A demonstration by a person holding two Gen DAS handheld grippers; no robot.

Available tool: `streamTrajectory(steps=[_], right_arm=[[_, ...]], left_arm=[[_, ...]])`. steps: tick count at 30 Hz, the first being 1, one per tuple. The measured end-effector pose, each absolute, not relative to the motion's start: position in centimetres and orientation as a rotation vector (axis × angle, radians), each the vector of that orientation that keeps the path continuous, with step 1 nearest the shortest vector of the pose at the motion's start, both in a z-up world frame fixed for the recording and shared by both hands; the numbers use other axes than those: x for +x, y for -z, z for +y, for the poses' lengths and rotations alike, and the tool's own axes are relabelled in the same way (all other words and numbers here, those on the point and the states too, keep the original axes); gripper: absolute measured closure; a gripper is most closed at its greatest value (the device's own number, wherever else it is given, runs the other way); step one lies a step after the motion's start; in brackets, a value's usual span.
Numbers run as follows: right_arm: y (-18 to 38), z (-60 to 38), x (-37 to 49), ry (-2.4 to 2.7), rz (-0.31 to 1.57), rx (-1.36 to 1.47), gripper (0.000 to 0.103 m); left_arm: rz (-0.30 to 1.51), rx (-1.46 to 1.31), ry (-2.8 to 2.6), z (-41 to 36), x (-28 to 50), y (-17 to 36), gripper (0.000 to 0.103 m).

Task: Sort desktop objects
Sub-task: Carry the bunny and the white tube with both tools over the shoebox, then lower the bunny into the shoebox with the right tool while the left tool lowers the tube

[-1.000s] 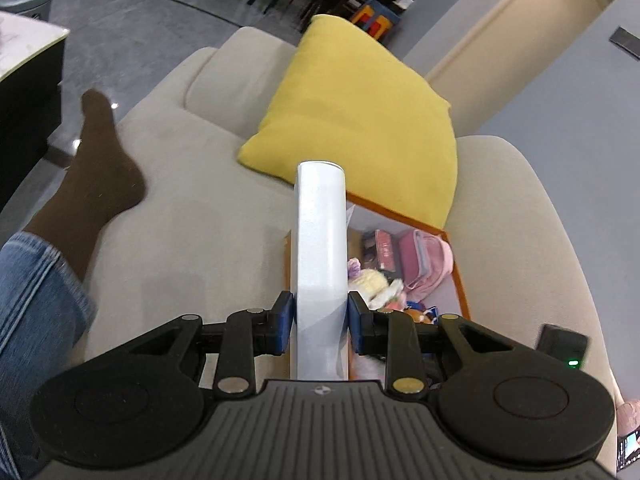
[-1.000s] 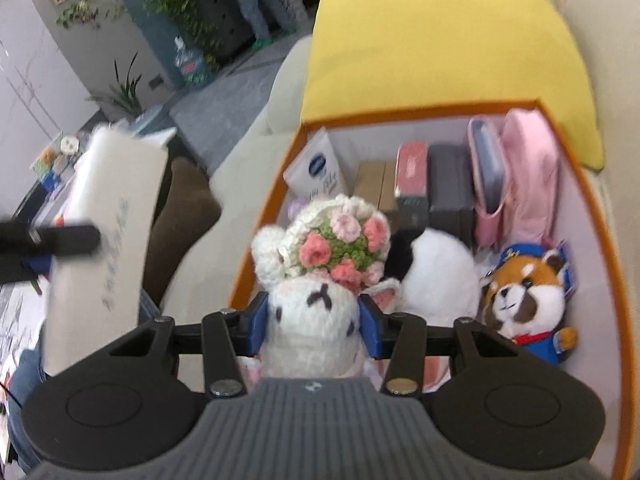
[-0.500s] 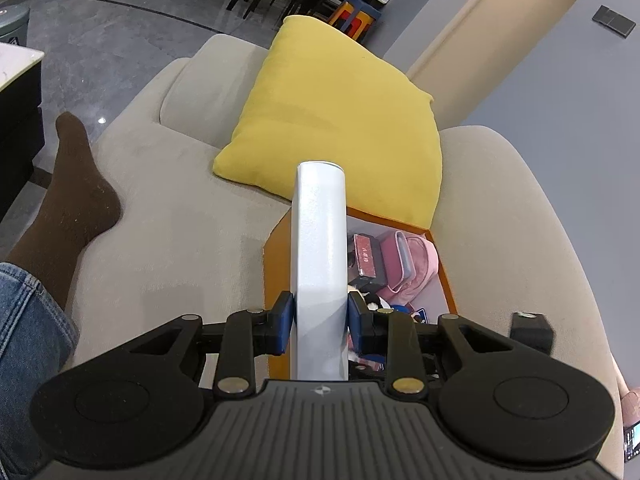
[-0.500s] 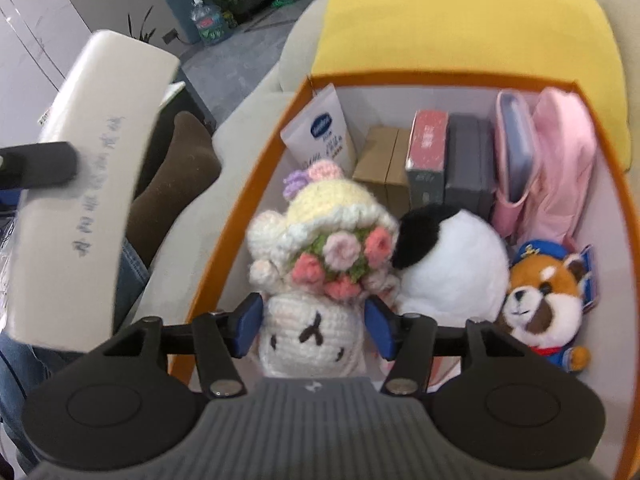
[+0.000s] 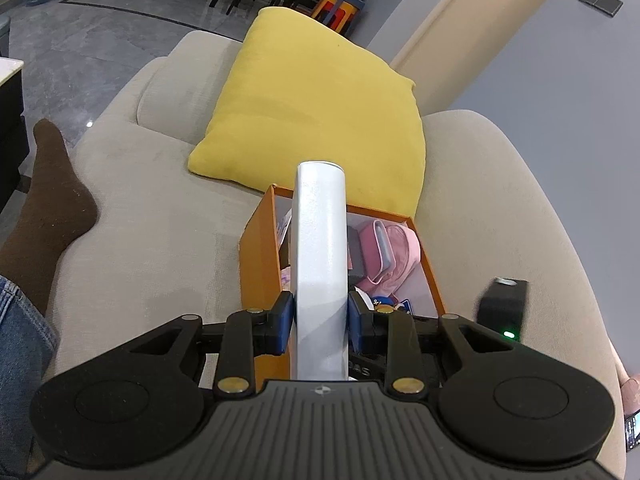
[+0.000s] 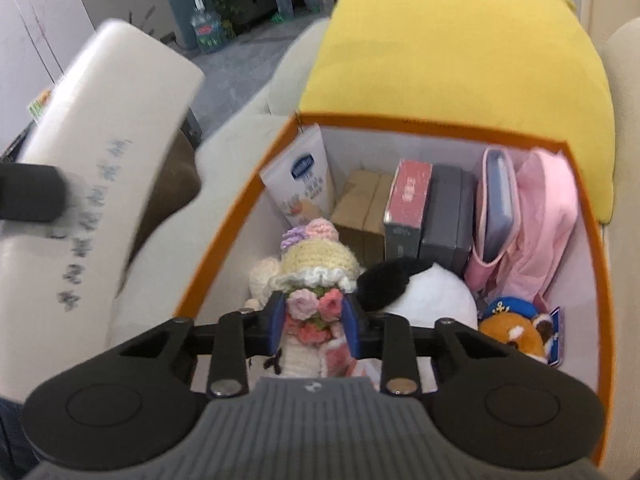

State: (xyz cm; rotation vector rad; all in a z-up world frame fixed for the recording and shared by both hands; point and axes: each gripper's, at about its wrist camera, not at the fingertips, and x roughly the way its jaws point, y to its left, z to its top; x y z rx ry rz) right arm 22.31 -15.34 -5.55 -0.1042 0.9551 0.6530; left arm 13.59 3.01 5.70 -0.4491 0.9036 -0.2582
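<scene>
My left gripper [image 5: 320, 316] is shut on a long white pack [image 5: 320, 240] and holds it upright over the near left corner of the orange box [image 5: 260, 248]. In the right wrist view the same white pack [image 6: 100, 140] hangs left of the orange box [image 6: 240, 216]. My right gripper [image 6: 314, 320] hovers over the box's near left part. Its jaws are closing. The flower crown of a crocheted bunny [image 6: 316, 264] shows between them. The bunny rests in the box, and I see no pad pressing on it.
The box sits on a beige sofa [image 5: 160, 240] against a yellow cushion [image 5: 312, 112]. It also holds a panda plush [image 6: 424, 292], a red panda plush [image 6: 516, 332], a pink pouch [image 6: 540, 216], small boxes and a tube. A foot in a brown sock [image 5: 52, 208] lies at the left. A black device [image 5: 502, 308] shows at the right.
My right gripper let go of the bunny, which now sits in the box, and its jaws have narrowed again. The left gripper has carried the white pack nearer the box.
</scene>
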Motion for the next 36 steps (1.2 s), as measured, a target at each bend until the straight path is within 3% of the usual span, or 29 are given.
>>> streamTrajectory(steps=[9, 20, 36], right_arm=[[4.9, -17.3, 22.2, -0.686, 0.960, -0.061, 0.071], [-0.9, -27.9, 17.3, -0.426, 0.702, 0.029, 0.070], [2.1, -30.9, 18.6, -0.357, 0.700, 0.279, 0.069]], left_arm=[[0.939, -0.383, 0.308, 1.0, 14.2, -5.6, 0.070], [1.016, 0.059, 0.492, -7.2, 14.8, -4.5, 0.070], [1.199, 0.593, 0.840, -15.7, 14.6, 1.9, 0.070]])
